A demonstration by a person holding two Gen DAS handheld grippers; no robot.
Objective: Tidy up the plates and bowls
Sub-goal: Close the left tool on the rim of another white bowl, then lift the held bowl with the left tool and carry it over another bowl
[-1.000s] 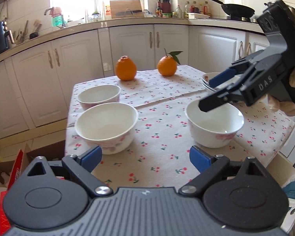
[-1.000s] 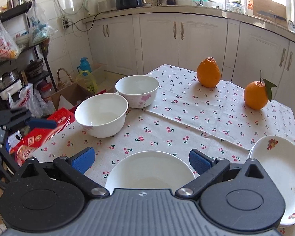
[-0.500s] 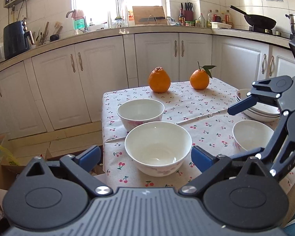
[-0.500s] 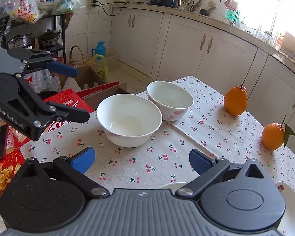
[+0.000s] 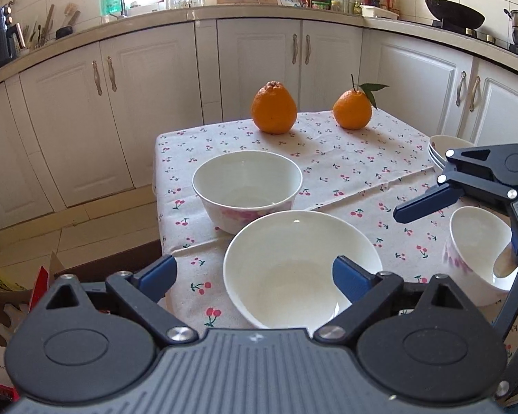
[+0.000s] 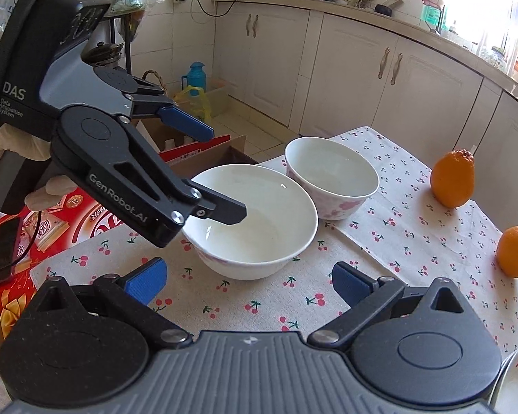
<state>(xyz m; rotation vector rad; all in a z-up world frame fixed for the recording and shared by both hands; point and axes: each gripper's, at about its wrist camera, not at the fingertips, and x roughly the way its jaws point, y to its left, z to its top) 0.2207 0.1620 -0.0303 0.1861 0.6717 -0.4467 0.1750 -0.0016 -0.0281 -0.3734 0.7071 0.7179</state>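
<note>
Left gripper has swung in, jaws wide and empty, straddling the near bowl's rim, while the right gripper, also spread empty, now faces it across the table.

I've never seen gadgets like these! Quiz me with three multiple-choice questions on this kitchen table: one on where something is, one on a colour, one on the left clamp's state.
1. The two round oranges sit: A in a bowl; B on the cherry-print tablecloth; C on the counter.
2. The left gripper has finger pads coloured: A red; B blue; C yellow.
3. The left gripper is: A open, astride the wide white bowl rim; B shut on a spoon; C shut on an orange.

Answers: 1 B, both stand at the cloth's far end. 2 B, blue tips on black arms. 3 A, one finger is over the bowl's inside, the other outside.
</note>
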